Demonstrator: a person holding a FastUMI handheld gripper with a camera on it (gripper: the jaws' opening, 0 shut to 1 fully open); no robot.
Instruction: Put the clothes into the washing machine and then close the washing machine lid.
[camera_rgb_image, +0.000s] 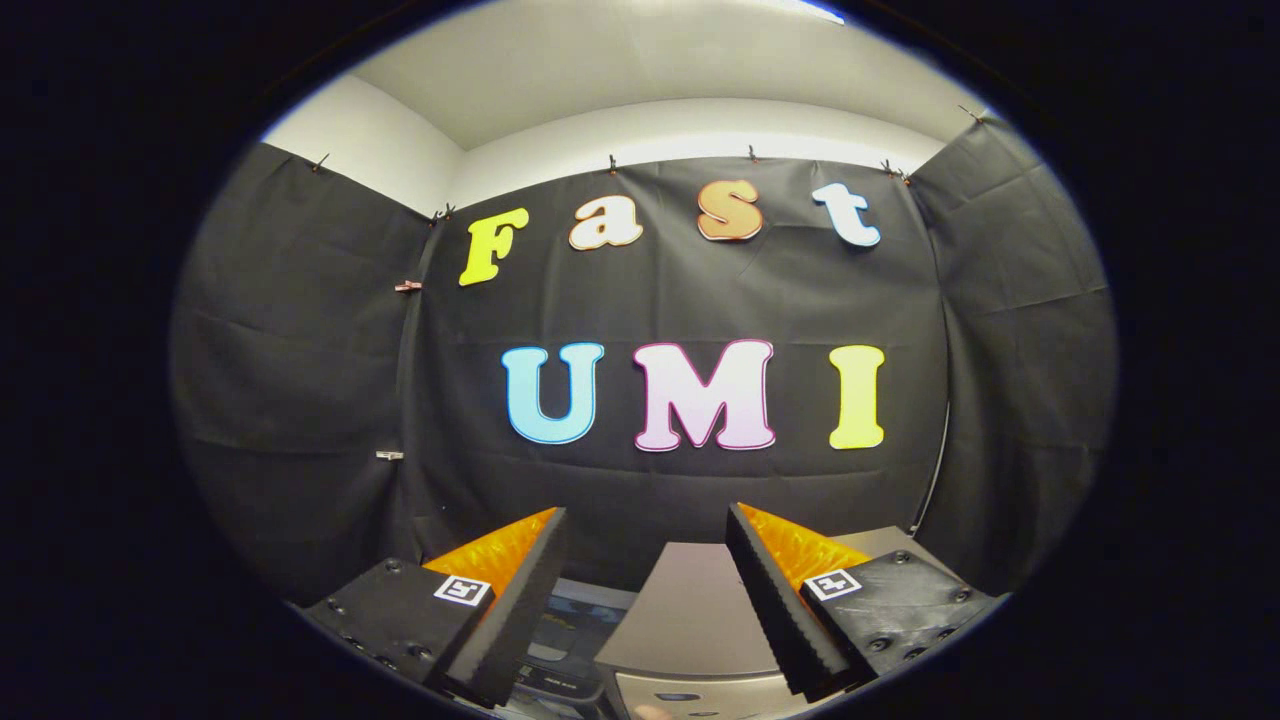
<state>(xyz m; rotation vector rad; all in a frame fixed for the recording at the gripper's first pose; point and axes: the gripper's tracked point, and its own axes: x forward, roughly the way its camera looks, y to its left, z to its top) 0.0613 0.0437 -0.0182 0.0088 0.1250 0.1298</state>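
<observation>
My gripper (645, 530) stands open, its two fingers wide apart with nothing between them. Low down between and below the fingers lies the top of a grey washing machine (690, 625). Its flat grey lid (700, 600) reaches from the gap under the right finger. A darker panel (570, 630) shows just beside the left finger. I cannot tell whether the lid is raised or down. The fingers hang above the machine, apart from it.
The booth's black cloth wall (680, 480) rises straight ahead beyond the fingers and wraps round on both sides. A white wall and ceiling (640, 90) show above the cloth. A thin cable (940, 470) runs down the right corner of the booth.
</observation>
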